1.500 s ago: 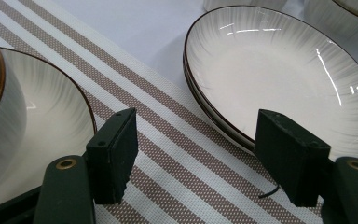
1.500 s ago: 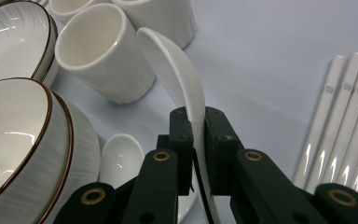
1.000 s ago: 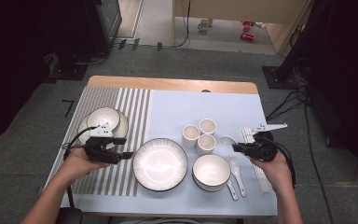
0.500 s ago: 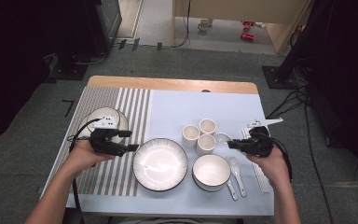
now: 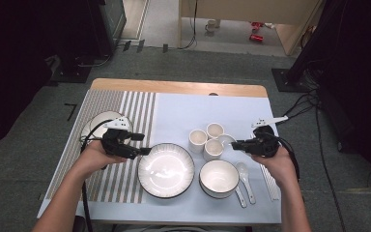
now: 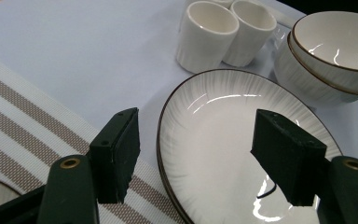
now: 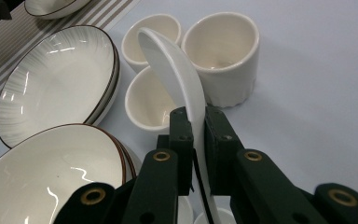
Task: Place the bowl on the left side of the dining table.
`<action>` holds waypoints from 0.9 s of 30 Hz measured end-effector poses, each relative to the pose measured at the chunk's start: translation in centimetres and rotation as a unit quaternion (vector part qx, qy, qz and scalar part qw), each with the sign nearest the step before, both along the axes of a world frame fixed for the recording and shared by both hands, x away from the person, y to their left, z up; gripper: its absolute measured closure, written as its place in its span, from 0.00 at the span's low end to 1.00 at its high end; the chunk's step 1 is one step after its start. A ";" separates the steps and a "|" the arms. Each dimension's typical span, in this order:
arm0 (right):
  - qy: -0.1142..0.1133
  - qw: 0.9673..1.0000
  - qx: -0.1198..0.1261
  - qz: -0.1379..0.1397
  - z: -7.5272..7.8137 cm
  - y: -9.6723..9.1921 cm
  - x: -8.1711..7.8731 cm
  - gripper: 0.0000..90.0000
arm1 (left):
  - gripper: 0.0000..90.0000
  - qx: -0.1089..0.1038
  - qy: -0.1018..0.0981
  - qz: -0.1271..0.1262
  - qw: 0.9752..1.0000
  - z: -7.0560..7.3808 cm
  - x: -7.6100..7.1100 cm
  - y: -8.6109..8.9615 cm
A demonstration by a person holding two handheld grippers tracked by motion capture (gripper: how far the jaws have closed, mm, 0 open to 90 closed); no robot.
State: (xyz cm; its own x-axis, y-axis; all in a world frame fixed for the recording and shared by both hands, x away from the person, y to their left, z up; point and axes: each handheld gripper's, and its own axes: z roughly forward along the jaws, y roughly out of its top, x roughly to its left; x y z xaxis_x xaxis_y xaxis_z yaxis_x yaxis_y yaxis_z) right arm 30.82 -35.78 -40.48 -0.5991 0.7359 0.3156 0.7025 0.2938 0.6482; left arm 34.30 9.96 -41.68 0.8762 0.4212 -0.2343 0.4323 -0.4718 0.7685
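My right gripper [image 7: 195,140] pinches a glossy white ceramic spoon [image 7: 177,70] by its handle, bowl raised over the ribbed cups [image 7: 223,56] — my left gripper [image 6: 205,158] stands spread, empty, above the fluted plate [image 6: 223,140] — dark-rimmed

Ahead of my right hand-held gripper [image 5: 236,144] stand three cups [image 5: 207,141], a bowl [image 5: 219,178] sits below it, a small plate [image 5: 99,123] lies beyond my left hand-held gripper [image 5: 142,144], all on the tabletop [image 5: 174,88].

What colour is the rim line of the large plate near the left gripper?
A thin dark brown line on the white ribbed plate; the left gripper view shows it best.
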 end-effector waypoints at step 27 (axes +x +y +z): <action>0.000 0.999 0.015 0.045 0.8 2.3 0.9 0.92 | 0.45 -0.034 -0.015 -0.032 0.999 1.6 1.7 -3.8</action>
State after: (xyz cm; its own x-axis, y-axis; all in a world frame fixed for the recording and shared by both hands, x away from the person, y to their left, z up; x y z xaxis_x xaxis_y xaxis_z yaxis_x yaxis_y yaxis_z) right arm 31.77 -33.53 -39.63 -0.6621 0.6692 0.3373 0.6745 0.3361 0.6574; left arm 35.99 6.12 -40.09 0.9076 0.3483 -0.2342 0.3798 -0.4441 0.8115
